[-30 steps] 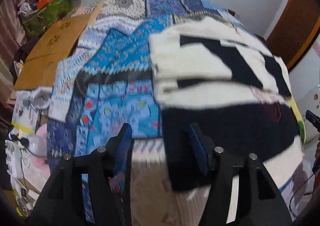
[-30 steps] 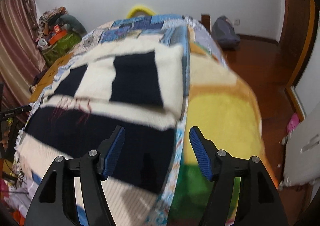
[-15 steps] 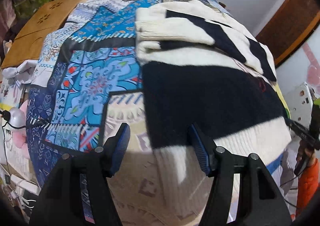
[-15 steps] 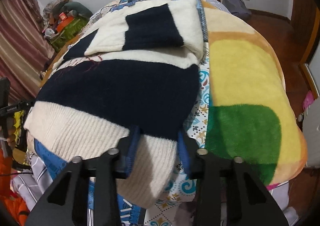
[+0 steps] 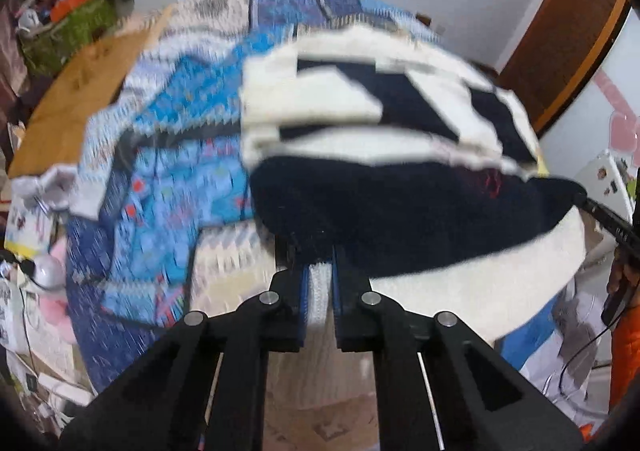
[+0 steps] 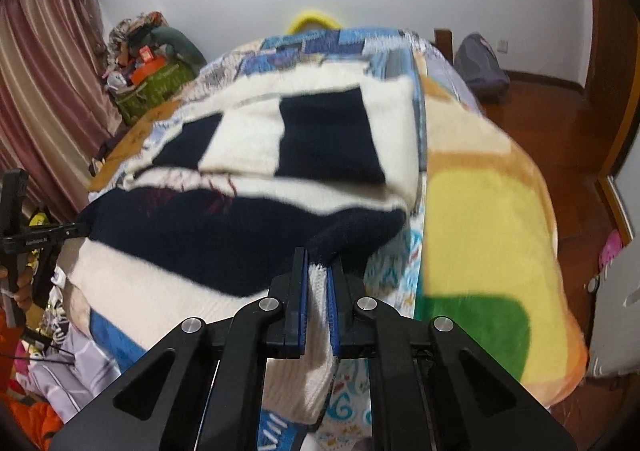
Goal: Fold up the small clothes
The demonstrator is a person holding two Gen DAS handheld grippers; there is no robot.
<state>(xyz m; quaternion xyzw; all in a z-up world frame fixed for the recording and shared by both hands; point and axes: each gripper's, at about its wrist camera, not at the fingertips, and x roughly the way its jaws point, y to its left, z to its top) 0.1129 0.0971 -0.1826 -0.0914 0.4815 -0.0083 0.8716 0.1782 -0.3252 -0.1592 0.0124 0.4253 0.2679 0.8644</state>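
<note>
1 sweater, 2 clamped grippers

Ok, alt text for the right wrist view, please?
The right gripper is clamped on the cream ribbed hem of a navy-and-cream sweater lying on a bed with a blue patchwork quilt. A yellow, green and orange blanket lies to the right.

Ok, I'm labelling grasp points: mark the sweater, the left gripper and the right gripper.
sweater (image 6: 224, 247): right wrist view, navy band.
left gripper (image 5: 320, 291): left wrist view, between its fingers, on the hem.
right gripper (image 6: 318, 283): right wrist view, between its fingers, on the hem.
</note>
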